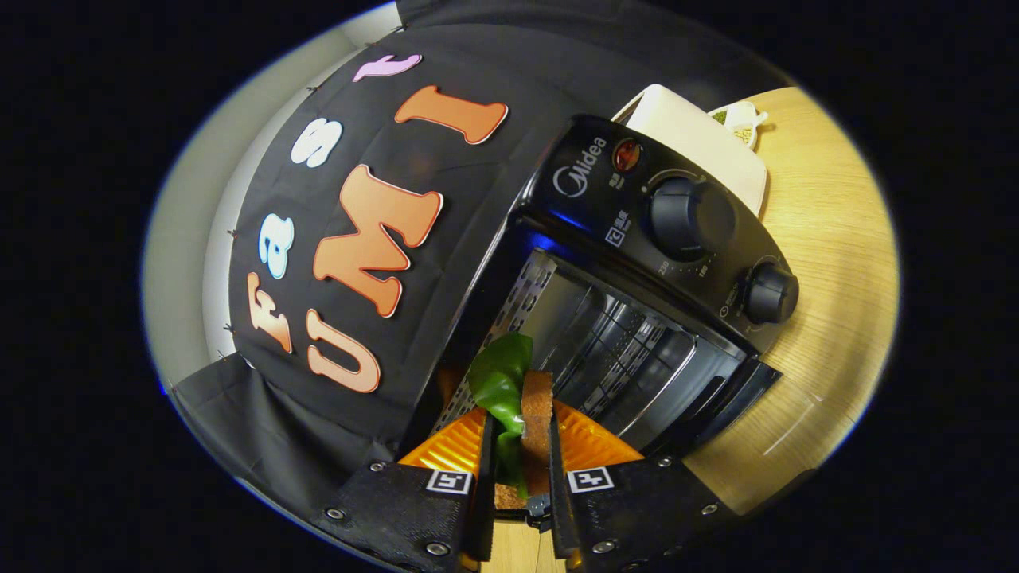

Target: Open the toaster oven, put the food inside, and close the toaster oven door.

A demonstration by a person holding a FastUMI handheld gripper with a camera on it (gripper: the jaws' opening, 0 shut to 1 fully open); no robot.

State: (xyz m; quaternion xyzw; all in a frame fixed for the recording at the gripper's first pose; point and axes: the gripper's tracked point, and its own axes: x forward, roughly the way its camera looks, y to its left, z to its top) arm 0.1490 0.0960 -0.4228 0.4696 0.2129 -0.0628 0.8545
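My gripper (517, 430) is shut on the food (535, 410), a brown slice of bread with a green lettuce leaf (500, 374) pressed against it, held upright between both fingers. Just ahead stands the black toaster oven (637, 207), seen tilted. Its door (716, 398) hangs open and the metal cavity with its wire rack (629, 350) shows right beyond the food. Two black knobs (691, 216) and a red lamp (626, 155) sit on the oven's control panel.
The oven rests on a light wooden table (828, 239). Behind the oven sit a white box-like container (700, 135) and a small white dish (740, 119) with greenish bits. The booth's black cloth wall (358, 334) hangs beside the oven.
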